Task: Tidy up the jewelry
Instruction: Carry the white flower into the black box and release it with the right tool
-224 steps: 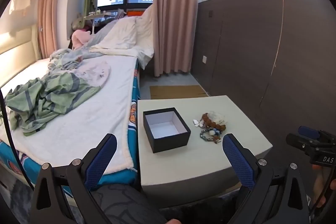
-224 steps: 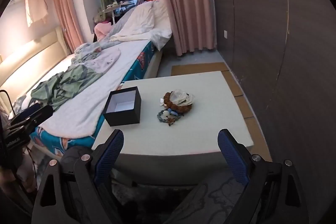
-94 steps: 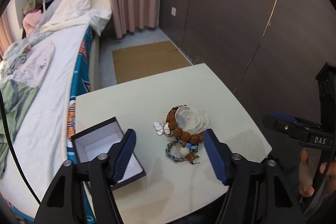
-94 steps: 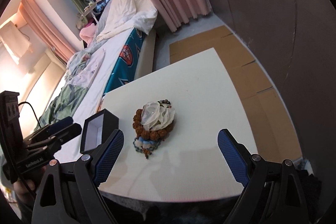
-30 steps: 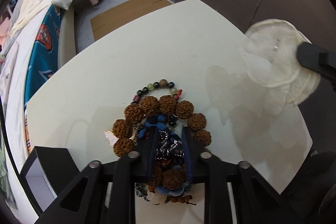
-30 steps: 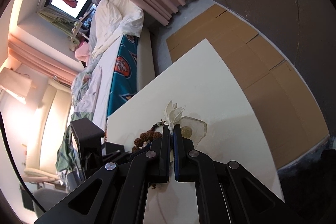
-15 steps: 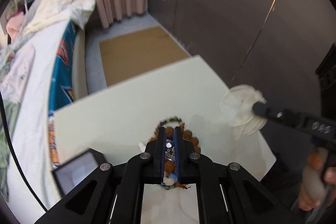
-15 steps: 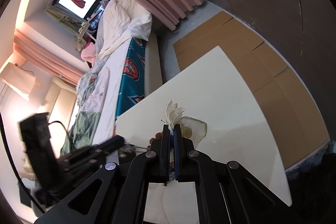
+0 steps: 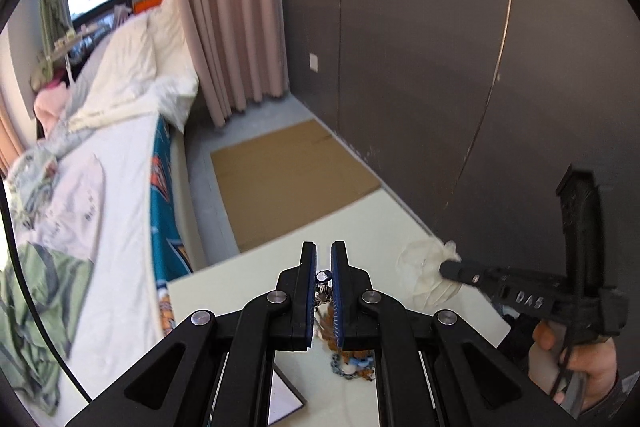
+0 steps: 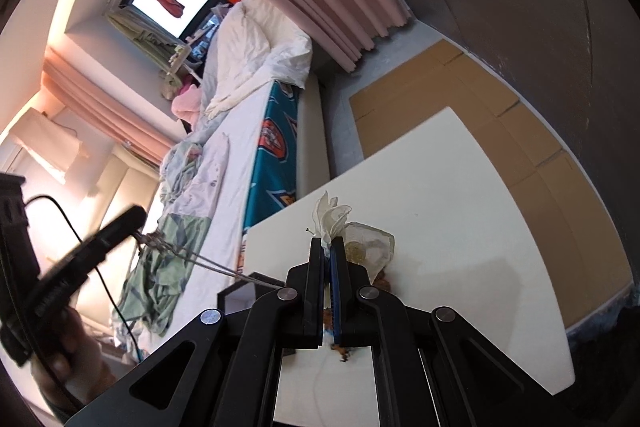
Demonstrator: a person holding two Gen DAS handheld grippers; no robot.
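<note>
Since 1 second earlier, the left gripper [image 9: 324,259] has been raised clear of the table [image 9: 248,291], and the chain [image 9: 322,287] that was clamped low in the bead pile is now carried up with it. Its jaws are nearly pressed together, pinching that thin silvery chain, a small blue-grey bead showing at the top between the pads. From the right wrist view the same chain [image 10: 208,261] is seen drawn out in a taut line from the left tip toward the pile, so part of it appears to be caught there or not yet lifted free.

The right gripper [image 10: 327,247] has been lifted only slightly. Its jaws are pressed flat together on the white petal-like ornament [image 10: 332,217], which is held above the table at the right side; in the left wrist view it [image 9: 424,263] is seen hanging off the right tip.

The bead pile [image 9: 352,363] is left on the near part of the table, mostly hidden behind the left fingers; brown beads and a blue-and-white strand are visible. The black box [image 9: 286,401] sits at the near left, only 1 corner of its white interior in view.

Judgement: 2 pieces have been separated from the heap and neither is in the box. Placement of the chain in the box is likely next, and a snag with the remaining strands is the main risk.
</note>
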